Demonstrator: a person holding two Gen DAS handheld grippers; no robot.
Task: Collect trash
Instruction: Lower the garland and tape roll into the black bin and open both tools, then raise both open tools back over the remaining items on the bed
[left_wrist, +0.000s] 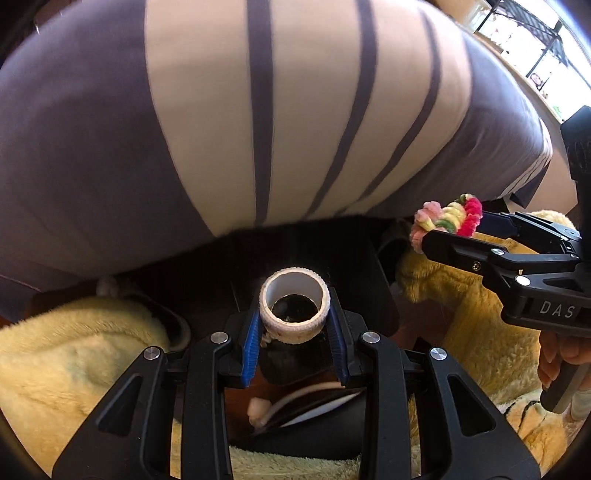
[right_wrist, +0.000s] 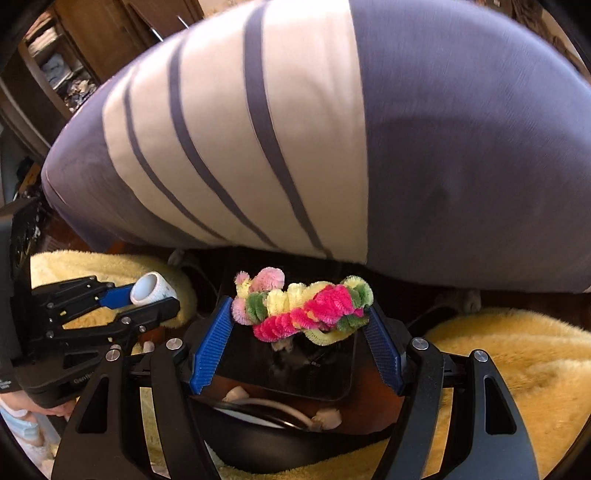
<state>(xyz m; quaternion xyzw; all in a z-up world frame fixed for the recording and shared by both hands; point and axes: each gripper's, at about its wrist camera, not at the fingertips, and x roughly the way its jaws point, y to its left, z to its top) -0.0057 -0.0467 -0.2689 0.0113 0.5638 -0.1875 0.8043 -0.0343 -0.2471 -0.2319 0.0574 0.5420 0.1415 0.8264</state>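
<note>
The left hand-held gripper (left_wrist: 294, 325) pinches a tape roll (left_wrist: 294, 309); the right hand-held gripper (right_wrist: 301, 325) pinches a fuzzy garland (right_wrist: 301, 308), which, being soft, could slip free.

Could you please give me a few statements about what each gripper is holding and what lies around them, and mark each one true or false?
1. The left gripper is shut on a white tape roll. True.
2. The right gripper is empty. False: its blue fingers clamp a colourful pipe-cleaner bundle.
3. A striped cushion in purple-grey and cream fills the upper part of both views. True.
4. The tape roll lies flat on the yellow fluffy blanket. False: it is held up between the left gripper's fingers.
5. A black bin sits below the grippers. True.
</note>
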